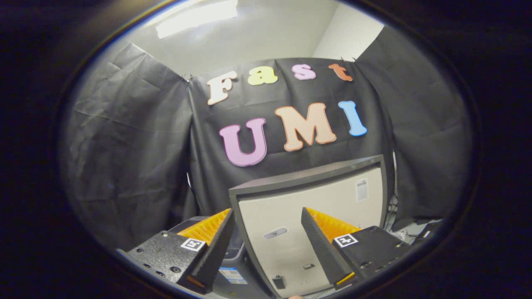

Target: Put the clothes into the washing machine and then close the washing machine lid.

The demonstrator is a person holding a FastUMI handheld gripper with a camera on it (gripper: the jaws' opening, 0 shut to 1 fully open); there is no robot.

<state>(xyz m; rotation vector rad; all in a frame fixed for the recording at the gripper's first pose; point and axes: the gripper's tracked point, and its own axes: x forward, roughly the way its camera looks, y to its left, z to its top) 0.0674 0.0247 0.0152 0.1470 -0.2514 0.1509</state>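
Washing machine lid [309,216] is raised, standing nearly upright right ahead of the gripper [266,245], its pale inner face turned toward the camera. Dark frame runs round that panel; top edge sits just below the black cloth booth wall [124,158]. On the inner face: a small white label [362,189] near the upper right corner, a small oval recess [275,233] lower down, and a couple of small dark latch-like bits near the bottom edge, too small to identify.

Gripper fingers are spread wide apart, nothing between them but the view of the lid panel. No contact visible with anything. Left finger [218,245] overlaps the lid's left frame edge in view; right finger [322,245] sits across the panel's lower right part. Cannot tell how near the tips are to the lid.

Washing machine body [232,265] shows as a dark surface low down between the left finger and the lid, with a small blue and white sticker [232,275] on it.

Clothes cannot be made out. Some pale and dark clutter [415,232] lies beyond the right finger, at the foot of the cloth wall, unclear what it is.

White wall and ceiling light [195,16] above the cloth.
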